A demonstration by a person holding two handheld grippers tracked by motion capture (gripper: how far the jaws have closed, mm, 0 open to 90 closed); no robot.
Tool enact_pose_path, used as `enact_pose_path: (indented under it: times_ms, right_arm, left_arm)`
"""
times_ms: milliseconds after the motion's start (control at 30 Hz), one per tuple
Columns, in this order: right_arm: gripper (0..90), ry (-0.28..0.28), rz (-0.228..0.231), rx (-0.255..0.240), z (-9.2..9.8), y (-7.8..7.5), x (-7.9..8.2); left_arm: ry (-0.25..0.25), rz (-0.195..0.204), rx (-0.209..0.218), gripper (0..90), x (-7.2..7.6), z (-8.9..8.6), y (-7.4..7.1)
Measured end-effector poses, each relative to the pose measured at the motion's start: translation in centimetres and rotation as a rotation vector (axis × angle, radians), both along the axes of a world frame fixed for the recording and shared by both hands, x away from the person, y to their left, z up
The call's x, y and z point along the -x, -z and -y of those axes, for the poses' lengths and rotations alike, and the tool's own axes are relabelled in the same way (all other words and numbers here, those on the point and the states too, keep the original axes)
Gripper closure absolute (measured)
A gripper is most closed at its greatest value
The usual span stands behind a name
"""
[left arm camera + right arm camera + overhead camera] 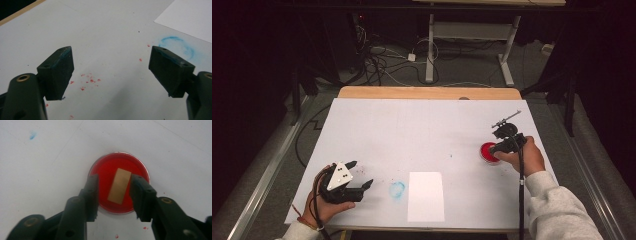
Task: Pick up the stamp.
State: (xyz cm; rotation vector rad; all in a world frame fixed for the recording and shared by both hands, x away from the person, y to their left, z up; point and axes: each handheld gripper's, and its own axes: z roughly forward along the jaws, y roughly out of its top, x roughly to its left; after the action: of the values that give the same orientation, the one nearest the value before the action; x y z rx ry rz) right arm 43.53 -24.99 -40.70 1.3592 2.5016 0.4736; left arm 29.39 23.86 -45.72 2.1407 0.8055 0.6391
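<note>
Under the right claw (113, 195), red dish (107, 167) rim partly hidden

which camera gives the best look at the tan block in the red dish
The right gripper view: the tan block stands in the red dish, between the right gripper jaws. In the high view the hand covers part of the dish.

Red dish (110, 167) holds a tan block (119, 186).
</note>
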Motion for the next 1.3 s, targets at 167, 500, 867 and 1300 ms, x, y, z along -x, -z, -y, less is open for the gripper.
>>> enact_pose_path:
  times_ms: [167, 500, 867, 1300]
  right_arm:
    - [69.6, 0.006, -0.006, 0.015, 0.1, 0.2, -0.1]
    - [76.1, -0.015, -0.011, 0.041, -0.3, 0.6, -0.4]
    - [76.6, -0.052, 0.008, 0.070, -0.5, 0.8, -0.3]
    - [76.7, -0.065, 0.076, 0.027, 0.2, -0.9, 0.5]
  left_arm:
    - [0.007, -0.006, -0.001, 19.8, 0.0, 0.1, 0.1]
    - [0.014, -0.016, -0.005, 19.8, -0.1, 0.2, 0.2]
    - [0.026, -0.026, -0.013, 19.9, -0.1, 0.3, 0.2]
    - [0.035, -0.028, -0.010, 20.1, -0.1, 0.3, 0.2]
